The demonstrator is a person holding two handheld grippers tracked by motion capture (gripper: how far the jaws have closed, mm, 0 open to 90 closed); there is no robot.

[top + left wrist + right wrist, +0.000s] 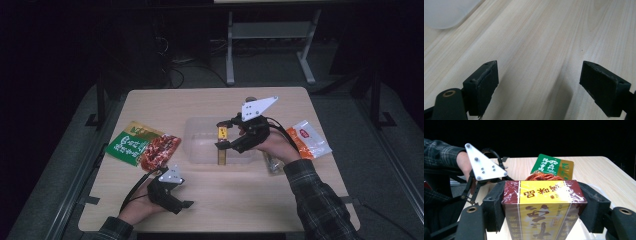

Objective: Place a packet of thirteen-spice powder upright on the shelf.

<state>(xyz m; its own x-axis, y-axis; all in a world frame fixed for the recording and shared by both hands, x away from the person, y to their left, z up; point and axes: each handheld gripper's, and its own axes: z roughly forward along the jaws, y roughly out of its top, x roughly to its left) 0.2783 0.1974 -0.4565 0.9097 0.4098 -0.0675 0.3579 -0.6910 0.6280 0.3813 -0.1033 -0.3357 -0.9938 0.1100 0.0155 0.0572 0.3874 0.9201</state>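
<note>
2 black pads of the right gripper (223, 137) clamp the short sides of a yellow-and-maroon box (541, 210), which hangs upright over the clear plastic tub (200, 131) at mid-table. To place it well, I would lower it straight down inside the tub's walls, keep it level, and let go only once its bottom rests on the floor of the tub. The left gripper (186, 202) lies on the table (544, 32) near the front edge, jaws spread wide and holding nothing, well clear of the green snack packet (142, 145).
</note>
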